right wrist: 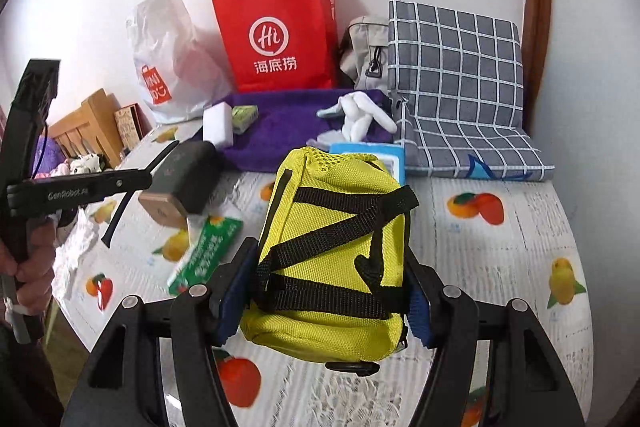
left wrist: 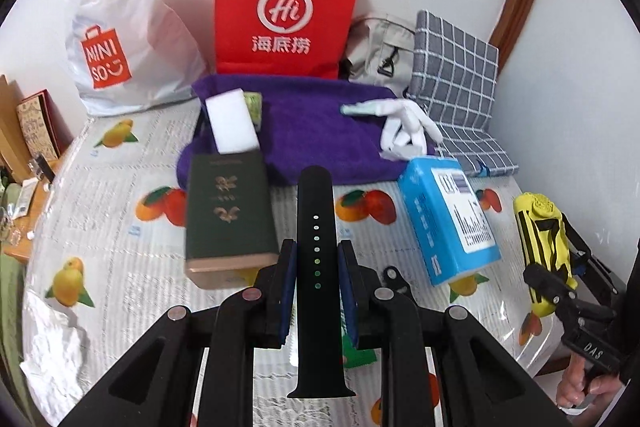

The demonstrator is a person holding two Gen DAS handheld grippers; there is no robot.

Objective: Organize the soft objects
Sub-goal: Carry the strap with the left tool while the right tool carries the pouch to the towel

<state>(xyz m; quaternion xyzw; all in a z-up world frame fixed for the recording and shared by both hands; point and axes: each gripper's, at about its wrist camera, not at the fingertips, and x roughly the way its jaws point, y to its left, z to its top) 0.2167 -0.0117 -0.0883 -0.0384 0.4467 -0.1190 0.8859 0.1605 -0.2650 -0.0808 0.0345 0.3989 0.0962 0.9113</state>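
My left gripper (left wrist: 316,267) is shut on a black rubber watch strap (left wrist: 314,211), held above the fruit-print table cover (left wrist: 120,195). The strap also shows as a thin black strip (right wrist: 120,203) in the right wrist view, beside the left gripper's body (right wrist: 76,187). My right gripper (right wrist: 332,291) is shut on a yellow mesh pouch with black webbing (right wrist: 336,251), lifted off the table. From the left wrist view that pouch (left wrist: 540,235) hangs at the far right. A purple towel (left wrist: 316,131) lies at the back with a white sponge block (left wrist: 230,123) and a white glove (left wrist: 404,123) on it.
A dark green box (left wrist: 228,215) and a blue tissue pack (left wrist: 448,223) lie in front of the towel. A green packet (right wrist: 204,251) lies on the cover. Behind stand a red paper bag (left wrist: 286,11), a white plastic bag (left wrist: 128,27), a grey bag (left wrist: 380,47) and a checked cushion (left wrist: 456,79).
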